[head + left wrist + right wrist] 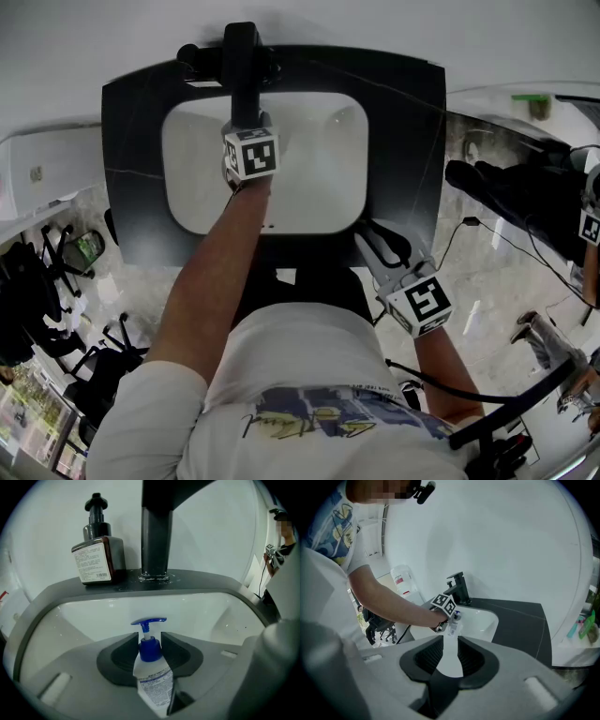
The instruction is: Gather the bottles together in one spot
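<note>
Grips the white pump bottle [152, 677] near its shoulder with the left gripper [150, 637], in the basin [201, 611] in front of the faucet [157, 536]. Holds the right gripper [450, 653] parted and empty, farther in front of the faucet. Could drop the bottle: tapered, likely slick shoulder. Cannot see its base, cut off below. Shows 1 brown bottle [96, 557] left of the faucet.

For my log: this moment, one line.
left gripper shut on blue-pump bottle over sink; right gripper open; dark pump bottle beside faucet

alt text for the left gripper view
The left gripper clamps a white pump bottle with a blue top over a white sink basin. Behind, a brown pump bottle stands on the dark counter, left of a black faucet.
</note>
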Demonstrator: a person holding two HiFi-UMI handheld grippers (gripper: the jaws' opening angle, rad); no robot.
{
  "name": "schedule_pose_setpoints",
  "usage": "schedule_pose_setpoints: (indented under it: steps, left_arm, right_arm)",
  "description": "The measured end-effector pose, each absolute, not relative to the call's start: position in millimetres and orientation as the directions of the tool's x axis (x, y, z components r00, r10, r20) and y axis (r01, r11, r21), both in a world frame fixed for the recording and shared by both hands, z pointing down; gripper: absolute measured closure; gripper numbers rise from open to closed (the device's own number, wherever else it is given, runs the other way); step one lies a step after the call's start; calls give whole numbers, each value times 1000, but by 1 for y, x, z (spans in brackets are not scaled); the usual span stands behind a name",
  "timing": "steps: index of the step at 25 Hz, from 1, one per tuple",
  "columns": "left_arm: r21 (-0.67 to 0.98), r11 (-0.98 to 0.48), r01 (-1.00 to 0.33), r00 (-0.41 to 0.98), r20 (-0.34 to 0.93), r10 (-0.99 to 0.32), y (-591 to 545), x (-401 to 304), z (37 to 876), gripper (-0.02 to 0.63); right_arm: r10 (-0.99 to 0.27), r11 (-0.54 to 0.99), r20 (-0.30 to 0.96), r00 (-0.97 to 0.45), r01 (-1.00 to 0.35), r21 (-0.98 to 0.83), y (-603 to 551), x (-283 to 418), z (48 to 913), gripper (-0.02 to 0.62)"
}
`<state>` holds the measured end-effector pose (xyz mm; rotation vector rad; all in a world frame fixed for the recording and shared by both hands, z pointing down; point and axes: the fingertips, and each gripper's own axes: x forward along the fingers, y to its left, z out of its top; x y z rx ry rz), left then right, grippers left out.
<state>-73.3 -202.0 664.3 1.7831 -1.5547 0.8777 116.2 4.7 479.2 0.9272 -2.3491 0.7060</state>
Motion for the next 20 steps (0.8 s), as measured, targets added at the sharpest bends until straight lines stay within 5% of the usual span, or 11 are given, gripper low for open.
schedule_pose_setpoints:
  steps: [20]
  left_arm:
    - [106, -283, -953, 278, 678, -680, -146, -71, 590, 469]
  right_arm:
    - [-454, 669, 588, -670, -692, -271, 8, 87, 462, 500]
